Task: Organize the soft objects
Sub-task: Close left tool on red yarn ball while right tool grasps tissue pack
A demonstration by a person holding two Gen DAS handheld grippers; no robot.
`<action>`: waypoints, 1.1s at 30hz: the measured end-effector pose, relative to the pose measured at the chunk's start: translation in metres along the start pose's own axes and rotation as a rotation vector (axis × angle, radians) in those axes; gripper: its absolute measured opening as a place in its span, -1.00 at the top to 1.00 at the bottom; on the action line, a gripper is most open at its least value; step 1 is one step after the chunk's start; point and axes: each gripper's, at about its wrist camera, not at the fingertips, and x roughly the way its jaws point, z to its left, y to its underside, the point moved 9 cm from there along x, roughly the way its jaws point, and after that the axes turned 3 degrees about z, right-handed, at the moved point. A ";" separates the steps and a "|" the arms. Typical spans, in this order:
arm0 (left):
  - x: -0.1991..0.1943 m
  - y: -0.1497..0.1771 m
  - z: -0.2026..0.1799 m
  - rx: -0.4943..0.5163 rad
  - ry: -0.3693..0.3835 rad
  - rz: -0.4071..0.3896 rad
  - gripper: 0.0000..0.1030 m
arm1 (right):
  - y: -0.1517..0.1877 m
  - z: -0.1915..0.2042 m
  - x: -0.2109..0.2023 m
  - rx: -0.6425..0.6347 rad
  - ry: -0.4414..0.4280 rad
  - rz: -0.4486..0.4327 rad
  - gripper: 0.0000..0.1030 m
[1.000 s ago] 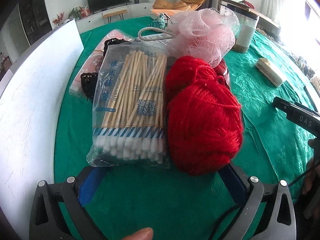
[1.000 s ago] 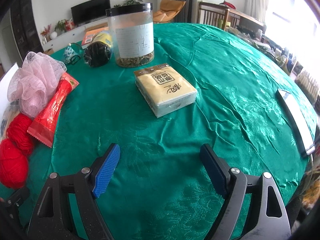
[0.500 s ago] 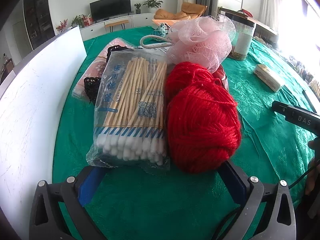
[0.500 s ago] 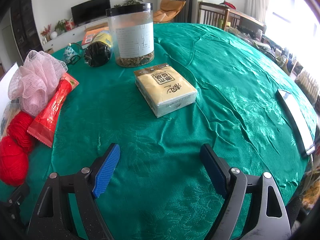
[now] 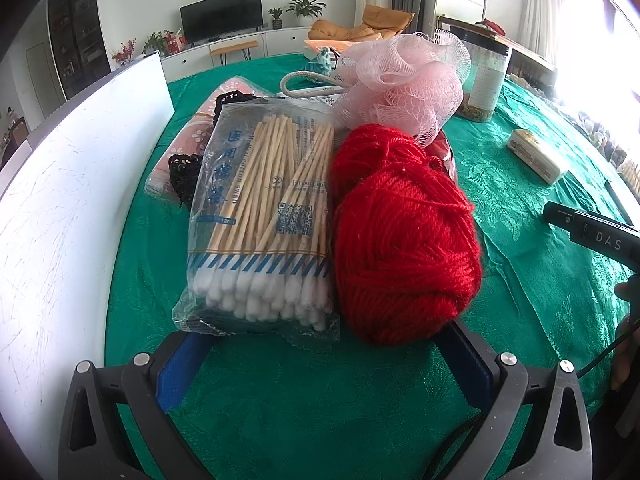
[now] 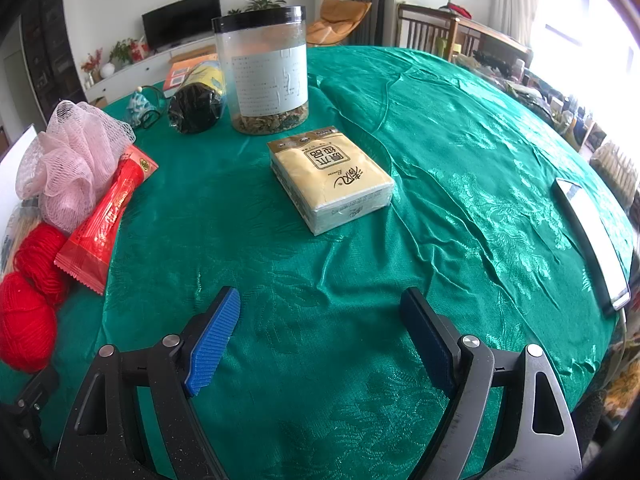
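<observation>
Gathered along the left edge of the green brocade-covered counter [image 6: 460, 184], beside an upright white board [image 5: 72, 200]: a clear plastic bag of wooden-stemmed cotton swabs [image 5: 264, 216], two balls of red yarn [image 5: 404, 256] pressed against its right side, a frilly pink mesh bath sponge [image 5: 400, 84] just behind the yarn, and a flat pink floral packet with black lace [image 5: 188, 152] tucked behind the swab bag. Packed touching one another — apparently a collecting spot for the soft things, with the board as a backstop. Wedged against the yarn and sponge, a long red foil wrapper [image 6: 108, 220]. Left gripper [image 5: 320, 360] low at the near end of the pile, blue-padded fingers [image 5: 176, 372] spread wide either side of the swab bag and the front yarn ball, empty, perhaps placed to square the row. Right gripper [image 6: 320, 332] over bare cloth, fingers likewise wide and holding nothing, aimed at the yellow-and-white soft tissue pack [image 6: 332, 180], alone near the counter's middle and well apart from the pile — likely the next soft item to fetch. Behind it, a tall clear jar with a black lid [image 6: 264, 76] and a dark bundle in clear wrap [image 6: 196, 104]; hard or unclear goods, sensibly left out. Near the right edge, a flat dark-framed slab [image 6: 592, 240], nature uncertain.
</observation>
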 end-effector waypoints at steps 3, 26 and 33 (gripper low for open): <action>0.000 0.000 0.000 -0.001 0.000 0.000 -1.00 | 0.000 0.000 0.000 0.000 0.000 0.000 -0.66; -0.006 0.008 -0.003 0.028 0.016 0.021 -1.00 | 0.000 0.000 0.000 0.000 0.000 0.000 -0.65; -0.039 0.011 -0.011 0.016 0.090 0.010 -1.00 | 0.000 0.000 0.000 0.000 0.000 0.000 -0.65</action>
